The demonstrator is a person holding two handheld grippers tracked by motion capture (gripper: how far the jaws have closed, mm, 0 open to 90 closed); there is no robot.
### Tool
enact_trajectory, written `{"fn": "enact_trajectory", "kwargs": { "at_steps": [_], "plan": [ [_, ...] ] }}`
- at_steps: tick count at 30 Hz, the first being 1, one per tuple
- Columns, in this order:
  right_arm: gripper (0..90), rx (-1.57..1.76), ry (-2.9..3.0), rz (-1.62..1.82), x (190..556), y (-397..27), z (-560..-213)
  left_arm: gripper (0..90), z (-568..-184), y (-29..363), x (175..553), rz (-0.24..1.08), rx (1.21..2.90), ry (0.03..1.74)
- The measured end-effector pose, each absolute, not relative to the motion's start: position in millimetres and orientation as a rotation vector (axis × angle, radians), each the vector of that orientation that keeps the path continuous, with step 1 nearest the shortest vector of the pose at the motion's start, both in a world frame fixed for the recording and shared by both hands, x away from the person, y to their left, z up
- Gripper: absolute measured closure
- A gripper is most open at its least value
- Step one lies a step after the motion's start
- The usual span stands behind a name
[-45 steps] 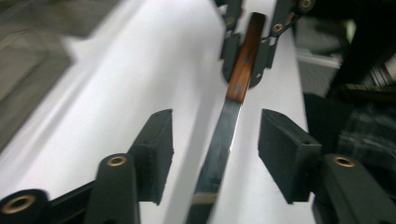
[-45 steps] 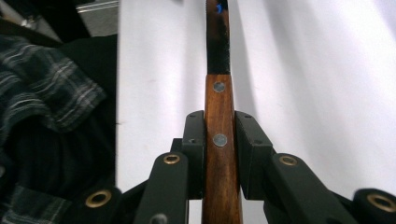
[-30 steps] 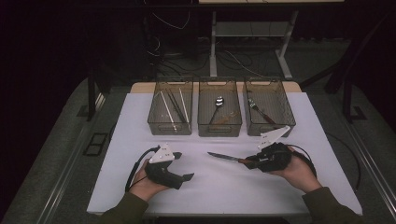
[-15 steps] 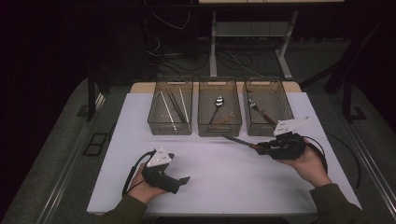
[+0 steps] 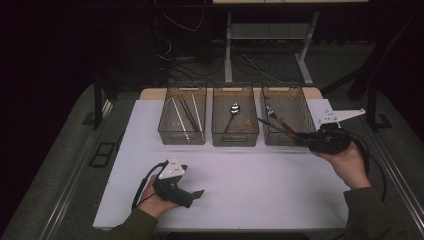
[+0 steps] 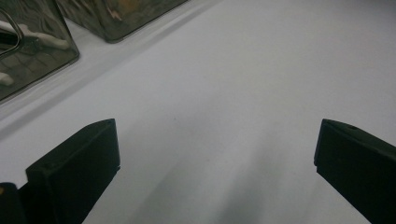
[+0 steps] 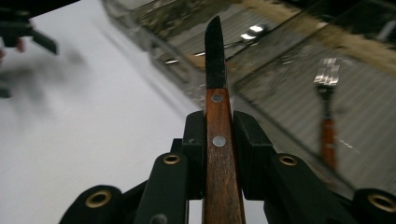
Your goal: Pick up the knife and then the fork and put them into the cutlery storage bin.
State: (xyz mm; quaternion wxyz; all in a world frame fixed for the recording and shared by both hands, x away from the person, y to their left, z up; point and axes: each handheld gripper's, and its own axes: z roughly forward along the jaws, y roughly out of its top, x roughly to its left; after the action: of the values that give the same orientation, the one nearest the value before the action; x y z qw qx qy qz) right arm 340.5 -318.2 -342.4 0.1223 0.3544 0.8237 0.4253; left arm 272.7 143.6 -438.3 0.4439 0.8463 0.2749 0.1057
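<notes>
Where the fingers [image 7: 252, 149] clamp, knife [image 7: 215, 84] handle hides

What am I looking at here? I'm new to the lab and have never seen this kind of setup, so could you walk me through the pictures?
A person sits at a white table and holds a hand tool with two black jaws in each hand; there is no robot arm. The high view looks down from above the person. The other two pictures come from small cameras riding on each tool, looking along its jaws.

At the far side stand three clear bins: the left bin holds chopsticks, the middle bin a spoon, the right bin a fork.

The left gripper rests low with its jaws wide apart and nothing between them. The right gripper is clamped on the wooden handle of a knife, held at the right bin.
</notes>
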Motion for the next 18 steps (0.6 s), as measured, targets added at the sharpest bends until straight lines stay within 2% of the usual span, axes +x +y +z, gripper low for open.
{"fn": "enact_trajectory", "kwargs": {
  "at_steps": [6, 18],
  "plan": [
    [76.0, 1.125, 2.310, 1.195, 358, -331, -337, 0.0, -438, 144, 273, 0.264, 2.090, 0.684],
    [75.9, 1.311, 2.243, 1.120, 398, -341, -350, 0.0, -438, 145, 273, 0.271, 2.089, 0.678]
  ]
}}
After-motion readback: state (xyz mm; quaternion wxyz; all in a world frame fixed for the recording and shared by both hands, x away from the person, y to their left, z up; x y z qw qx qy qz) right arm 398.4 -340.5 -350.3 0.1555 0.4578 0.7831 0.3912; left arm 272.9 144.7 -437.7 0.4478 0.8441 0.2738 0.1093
